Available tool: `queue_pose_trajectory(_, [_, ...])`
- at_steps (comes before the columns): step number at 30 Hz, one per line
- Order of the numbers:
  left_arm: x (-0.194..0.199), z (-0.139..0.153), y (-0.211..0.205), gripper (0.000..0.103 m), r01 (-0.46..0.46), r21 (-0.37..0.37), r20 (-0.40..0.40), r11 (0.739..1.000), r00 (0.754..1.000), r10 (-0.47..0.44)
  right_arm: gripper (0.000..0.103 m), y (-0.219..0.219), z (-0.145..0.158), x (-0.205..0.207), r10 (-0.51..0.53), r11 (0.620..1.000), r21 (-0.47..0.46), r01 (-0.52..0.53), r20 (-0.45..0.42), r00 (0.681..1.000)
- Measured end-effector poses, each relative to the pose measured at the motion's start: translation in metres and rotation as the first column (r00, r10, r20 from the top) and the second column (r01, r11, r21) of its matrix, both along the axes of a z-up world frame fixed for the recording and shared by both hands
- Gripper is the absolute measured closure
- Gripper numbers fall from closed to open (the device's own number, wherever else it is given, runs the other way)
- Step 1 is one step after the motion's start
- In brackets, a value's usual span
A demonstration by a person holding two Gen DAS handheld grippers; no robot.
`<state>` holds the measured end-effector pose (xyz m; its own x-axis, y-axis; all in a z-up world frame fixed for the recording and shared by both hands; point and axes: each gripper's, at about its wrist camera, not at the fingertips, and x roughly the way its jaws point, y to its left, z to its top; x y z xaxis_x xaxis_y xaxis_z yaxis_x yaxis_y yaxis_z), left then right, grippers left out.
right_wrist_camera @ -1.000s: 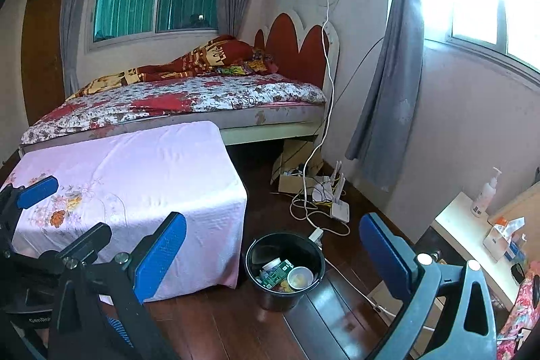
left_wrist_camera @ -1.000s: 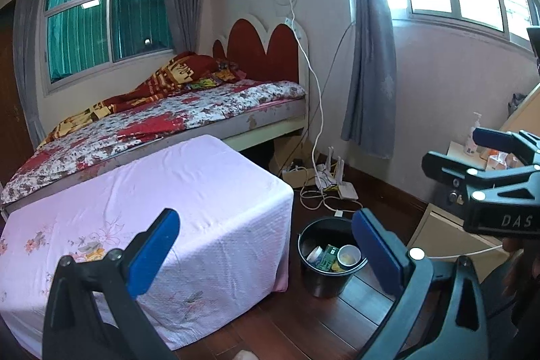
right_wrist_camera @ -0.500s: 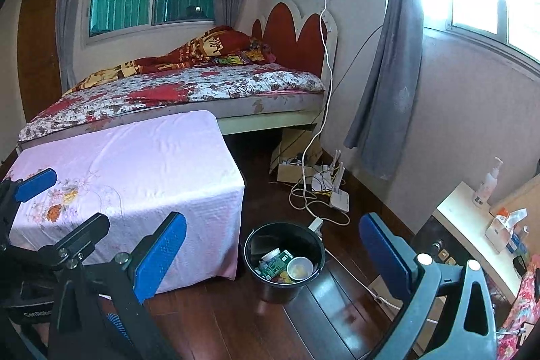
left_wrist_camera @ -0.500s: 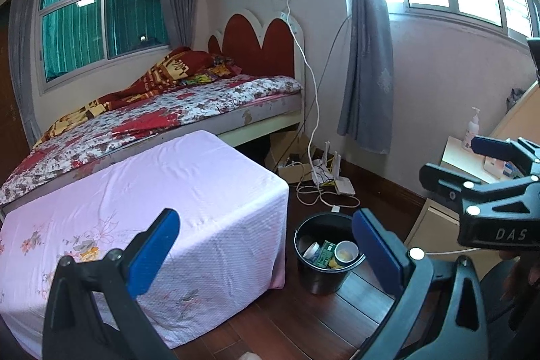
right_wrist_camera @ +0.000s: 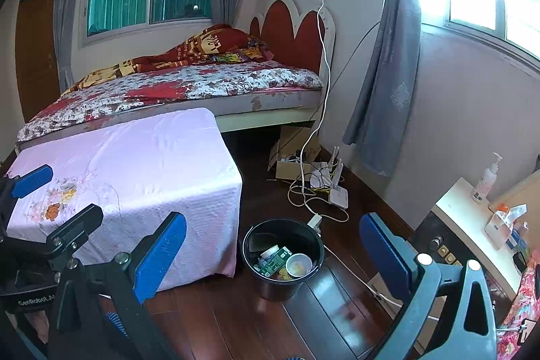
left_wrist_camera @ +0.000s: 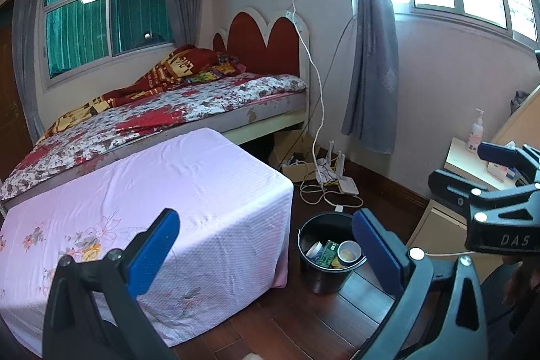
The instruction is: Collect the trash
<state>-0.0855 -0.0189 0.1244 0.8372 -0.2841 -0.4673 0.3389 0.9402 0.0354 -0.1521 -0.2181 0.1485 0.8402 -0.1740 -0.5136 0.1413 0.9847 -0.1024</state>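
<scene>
A black trash bin (left_wrist_camera: 329,272) stands on the wooden floor beside a low table under a pink cloth (left_wrist_camera: 141,208). Inside it lie a paper cup (left_wrist_camera: 349,253), a green box (left_wrist_camera: 329,253) and a small can. The bin also shows in the right wrist view (right_wrist_camera: 281,282) with the cup (right_wrist_camera: 298,265). My left gripper (left_wrist_camera: 266,255) is open and empty, held well above the floor. My right gripper (right_wrist_camera: 273,253) is open and empty; it also shows at the right edge of the left wrist view (left_wrist_camera: 496,184).
A bed (left_wrist_camera: 162,113) with a floral cover stands behind the table. Cables, a router (left_wrist_camera: 347,184) and a cardboard box (right_wrist_camera: 290,164) lie on the floor by the wall. A white side table (right_wrist_camera: 472,225) with a pump bottle (right_wrist_camera: 484,179) stands at the right.
Both grippers have drifted slightly back and up from the bin. Both jaws stay open and empty.
</scene>
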Motion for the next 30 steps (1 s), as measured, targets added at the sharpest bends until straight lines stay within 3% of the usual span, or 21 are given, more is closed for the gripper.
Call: queue_pose_trajectory(30, [0.0038, 0.0005, 0.0009, 0.001, -0.005, -0.002, -0.002, 1.0, 1.0, 0.005, 0.0, 0.0019, -0.0082, 0.0018, -0.007, 1.0, -0.014, 0.007, -0.013, 1.0])
